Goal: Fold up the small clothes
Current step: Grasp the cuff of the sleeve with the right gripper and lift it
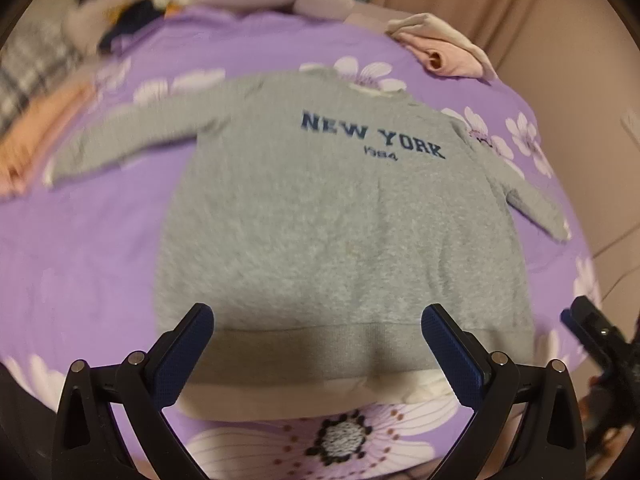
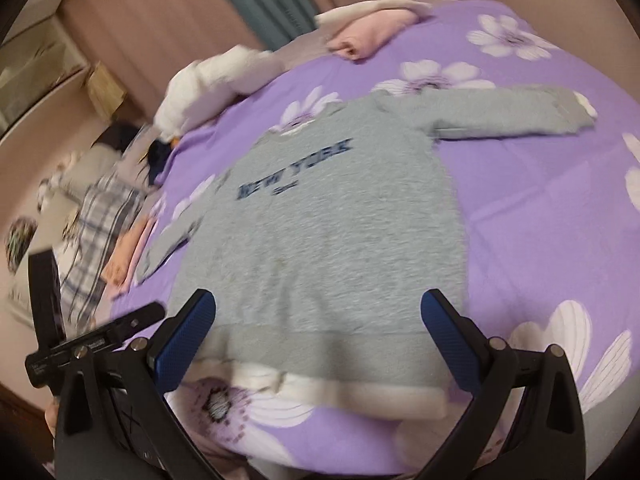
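- Left gripper (image 1: 318, 332): fingers wide apart, holding nothing, hovering over the hem of the sweater (image 1: 336, 216).
- Right gripper (image 2: 318, 330): fingers also wide, empty, over the same hem from the right side; the two grippers are close together.
- Sweater lies flat, front up, on the bed (image 1: 96, 240), "NEW YORK" print (image 1: 372, 136) readable, both sleeves spread out to the sides, white lining showing below the hem.
- Step, as I judge it: start the fold. Each gripper likely takes one hem corner or a sleeve.
- To do it well: pinch only the sweater, not the purple sheet; grab both layers at the edge; keep the two grippers level so the fold line stays straight; fold sleeves in before the body.
- Frames are blurry, so exact finger height over the cloth is unclear.
- Farther out: pink clothes (image 1: 444, 56) at the far edge, plaid cloth (image 2: 96, 236) at the left edge.
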### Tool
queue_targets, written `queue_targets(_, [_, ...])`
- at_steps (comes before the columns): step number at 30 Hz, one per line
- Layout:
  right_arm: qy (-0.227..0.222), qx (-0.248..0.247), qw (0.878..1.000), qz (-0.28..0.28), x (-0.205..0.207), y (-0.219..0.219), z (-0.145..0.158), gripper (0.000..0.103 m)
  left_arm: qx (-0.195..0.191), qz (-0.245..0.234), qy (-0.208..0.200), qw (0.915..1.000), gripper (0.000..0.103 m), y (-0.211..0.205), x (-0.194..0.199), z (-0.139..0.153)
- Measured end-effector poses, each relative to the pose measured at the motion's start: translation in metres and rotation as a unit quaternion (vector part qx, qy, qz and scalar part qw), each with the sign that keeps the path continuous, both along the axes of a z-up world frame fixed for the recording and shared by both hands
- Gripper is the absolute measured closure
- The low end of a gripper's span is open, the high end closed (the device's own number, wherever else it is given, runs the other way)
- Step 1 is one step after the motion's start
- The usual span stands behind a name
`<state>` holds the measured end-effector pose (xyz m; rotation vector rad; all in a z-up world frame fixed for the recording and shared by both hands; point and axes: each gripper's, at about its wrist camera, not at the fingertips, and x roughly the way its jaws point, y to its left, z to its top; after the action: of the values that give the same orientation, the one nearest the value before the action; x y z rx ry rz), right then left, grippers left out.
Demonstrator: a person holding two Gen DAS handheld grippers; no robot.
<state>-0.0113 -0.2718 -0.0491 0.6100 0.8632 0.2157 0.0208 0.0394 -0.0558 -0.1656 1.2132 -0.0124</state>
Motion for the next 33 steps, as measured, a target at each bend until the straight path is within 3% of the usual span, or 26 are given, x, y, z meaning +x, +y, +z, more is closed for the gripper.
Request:
queue_targets(5, [0.011,0.021,0.997,-0.074,0.002,-0.045,-0.023,0.000,-0.113,0.045,-0.005,0.9926,0.000,0.013,0.012,-0.023])
queue_targets(10, [0.022,0.030,0.987,-0.155,0.008,-0.091,-0.043,0.000,-0.139,0.068,-0.028,0.9875,0.000,0.019,0.027,-0.031])
queue_targets(23, [0.029,0.058,0.968,-0.241,0.071,-0.173,-0.074,0.016,-0.142,0.056,-0.028,0.9878,0.000,0.011,0.058,-0.035])
queue_targets(33, [0.016,0.159,0.950,-0.269,0.103,-0.221,-0.103,0.030,-0.112,0.036,-0.031,0.9926,0.000,-0.012,0.078,-0.032])
